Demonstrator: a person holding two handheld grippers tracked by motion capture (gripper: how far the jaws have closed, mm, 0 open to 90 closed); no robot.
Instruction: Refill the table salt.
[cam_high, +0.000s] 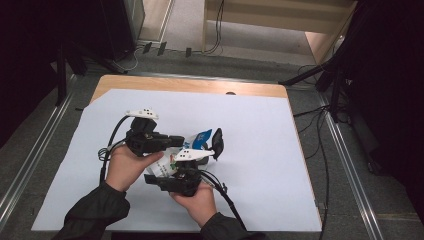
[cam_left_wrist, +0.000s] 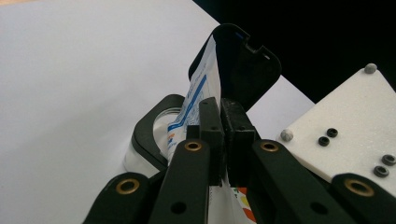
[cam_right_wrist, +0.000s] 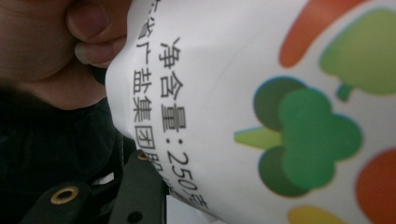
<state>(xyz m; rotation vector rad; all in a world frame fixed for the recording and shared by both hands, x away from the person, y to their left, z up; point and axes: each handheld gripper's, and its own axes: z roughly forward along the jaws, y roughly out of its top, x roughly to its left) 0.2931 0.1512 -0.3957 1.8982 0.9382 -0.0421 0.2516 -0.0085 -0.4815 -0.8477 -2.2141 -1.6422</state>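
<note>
Nearest the lens in the right gripper view is the printed face of a white pouch — black characters and green and orange vegetable motifs — running from the lower left of the frame to the upper right. Only one black jaw rises at the lower left, lying against the pouch's edge; the right gripper appears clamped on the pouch's lower body, judged from the high view.

In the left gripper view the left gripper has its jaws pinched together on the pouch's thin top edge, with a black hinged lid standing open just behind and a clear black-rimmed container below.

The pouch hangs over the white sheet at frame centre in the high view, its long axis running lower left to upper right, held between both grippers. The container lies beneath the pouch's upper end — any emptying turns on that alignment. The left hand sits nearer the container.
</note>
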